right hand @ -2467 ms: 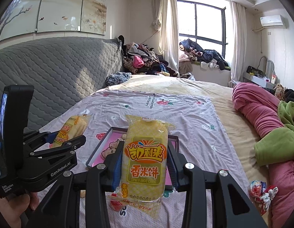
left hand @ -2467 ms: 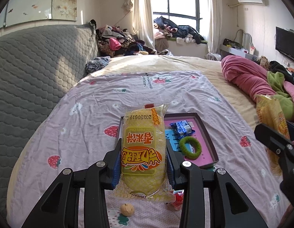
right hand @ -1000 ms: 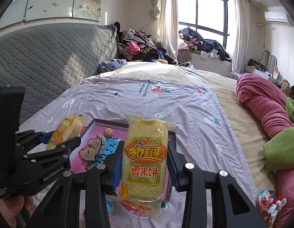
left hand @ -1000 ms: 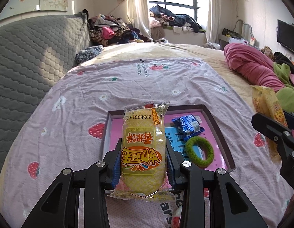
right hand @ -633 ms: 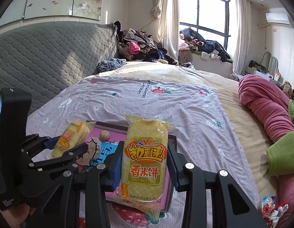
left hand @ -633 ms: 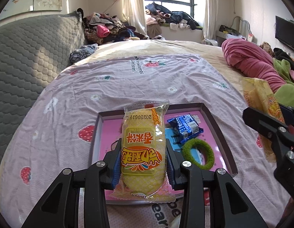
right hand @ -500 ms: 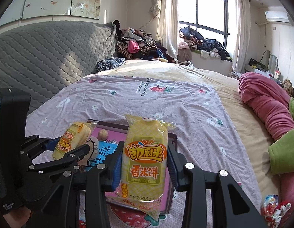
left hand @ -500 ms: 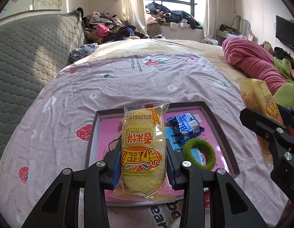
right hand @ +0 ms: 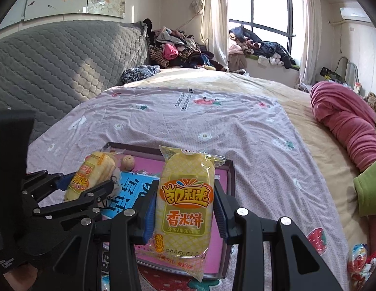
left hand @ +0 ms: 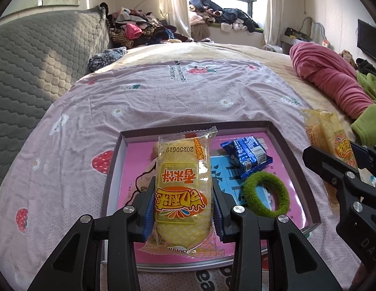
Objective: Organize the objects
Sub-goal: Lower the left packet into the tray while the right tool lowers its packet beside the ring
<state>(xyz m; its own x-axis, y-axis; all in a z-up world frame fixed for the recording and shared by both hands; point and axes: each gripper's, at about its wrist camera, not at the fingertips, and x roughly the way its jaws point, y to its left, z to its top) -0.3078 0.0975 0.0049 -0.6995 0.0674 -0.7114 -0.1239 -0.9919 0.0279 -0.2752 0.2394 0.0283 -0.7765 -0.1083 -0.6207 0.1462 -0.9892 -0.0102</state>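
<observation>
My left gripper (left hand: 183, 201) is shut on a yellow rice-cake packet (left hand: 183, 160), held just above the near left part of a pink tray (left hand: 195, 127) with a dark rim. A blue snack packet (left hand: 246, 157) and a green hair tie (left hand: 266, 195) lie in the tray. My right gripper (right hand: 185, 191) is shut on a second yellow rice-cake packet (right hand: 186, 174) over the tray's right side (right hand: 230, 177). A small beige ball (right hand: 128, 162) sits at the tray's far edge. In the right wrist view the left gripper (right hand: 73, 194) shows at the left with its packet (right hand: 90, 177).
The tray rests on a lilac strawberry-print sheet (left hand: 163, 92) on a bed. A grey quilted headboard (left hand: 30, 68) stands at the left; a rolled pink blanket (left hand: 328, 82) and green cloth (left hand: 367, 123) lie at the right. Wrapped sweets (right hand: 360, 262) lie near the right front.
Both grippers have sunk and moved forward with their packets. The tray now looks larger and lies under both packets. Neither grip has changed.
</observation>
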